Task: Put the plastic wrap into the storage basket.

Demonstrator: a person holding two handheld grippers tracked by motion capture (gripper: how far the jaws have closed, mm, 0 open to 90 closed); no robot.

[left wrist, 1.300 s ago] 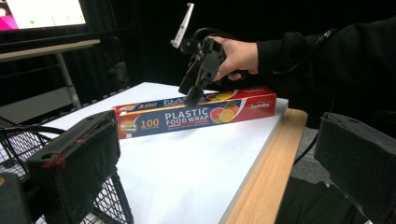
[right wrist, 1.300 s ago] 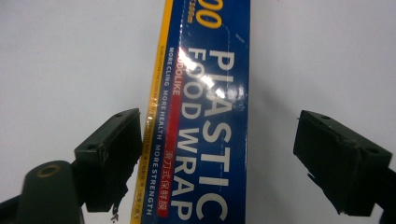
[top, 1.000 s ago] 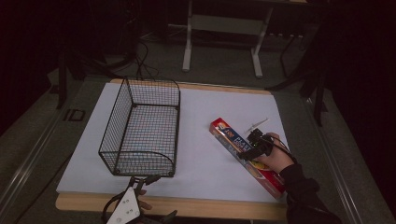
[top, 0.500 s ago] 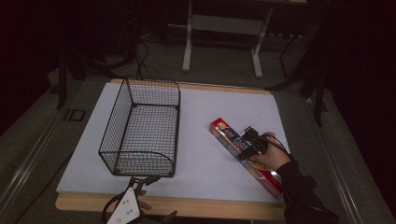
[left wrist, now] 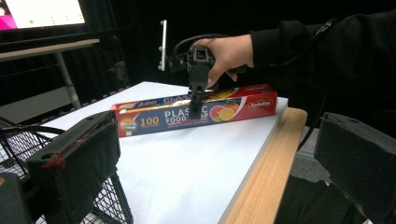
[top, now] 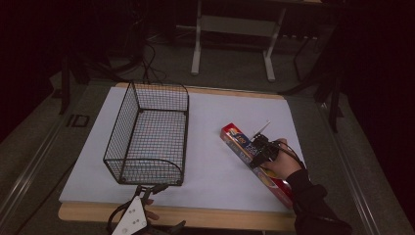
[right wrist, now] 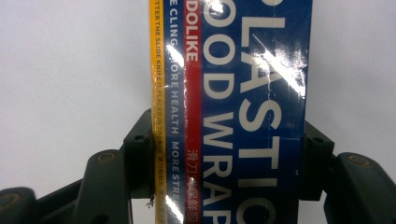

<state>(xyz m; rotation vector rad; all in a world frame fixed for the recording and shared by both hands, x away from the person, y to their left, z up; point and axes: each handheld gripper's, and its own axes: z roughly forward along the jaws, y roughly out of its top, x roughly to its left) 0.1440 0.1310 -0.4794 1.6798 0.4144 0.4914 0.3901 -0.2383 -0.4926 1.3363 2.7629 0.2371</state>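
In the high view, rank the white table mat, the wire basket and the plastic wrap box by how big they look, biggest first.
1. White table mat, by far the largest.
2. Wire basket, standing on the mat's left half.
3. Plastic wrap box, long but narrow, partly covered by the right claw and hand.

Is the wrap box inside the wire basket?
No. The wrap box lies on the white sheet, apart from the basket, with the right gripper on it.
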